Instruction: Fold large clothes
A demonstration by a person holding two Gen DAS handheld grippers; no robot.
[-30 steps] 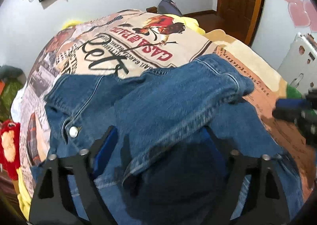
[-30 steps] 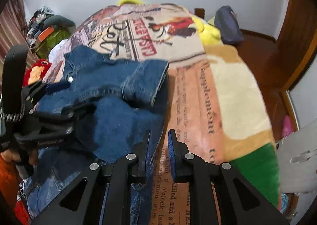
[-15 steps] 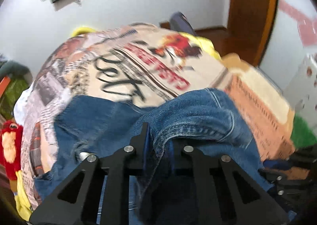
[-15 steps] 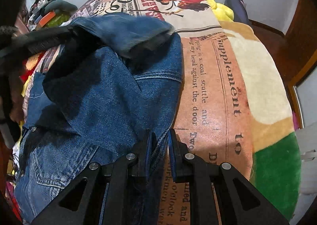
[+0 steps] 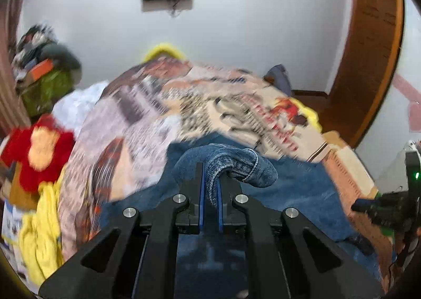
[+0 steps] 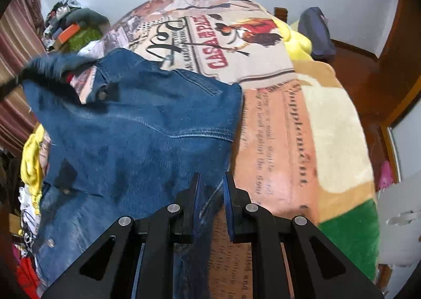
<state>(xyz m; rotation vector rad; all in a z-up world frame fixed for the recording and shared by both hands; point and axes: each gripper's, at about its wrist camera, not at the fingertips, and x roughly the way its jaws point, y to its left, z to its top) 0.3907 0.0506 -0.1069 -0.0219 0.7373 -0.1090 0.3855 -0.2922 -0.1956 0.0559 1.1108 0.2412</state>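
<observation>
A blue denim jacket (image 6: 136,135) lies spread on the printed blanket (image 6: 276,114) of a bed. My left gripper (image 5: 210,188) has its jaws closing tight on the jacket's sleeve cuff (image 5: 236,164), and the pads press on the denim. The cuff hangs lifted above the jacket body (image 5: 302,193). In the right wrist view the sleeve (image 6: 55,67) shows as a blur stretched out at the far left. My right gripper (image 6: 211,193) is shut on the jacket's near edge, with denim pinched between its blue pads. It also shows at the right edge (image 5: 373,206) of the left wrist view.
A red plush toy (image 5: 39,148), yellow cloth (image 5: 39,233) and a green basket of clutter (image 5: 44,88) crowd the bed's left side. A dark bag (image 6: 318,33) sits at the far corner. A wooden door (image 5: 368,62) and a white wall bound the room.
My left gripper went from open over the jacket to shut on the sleeve cuff, then rose and carried the sleeve leftward across the jacket. My right gripper kept its hold with little movement.
</observation>
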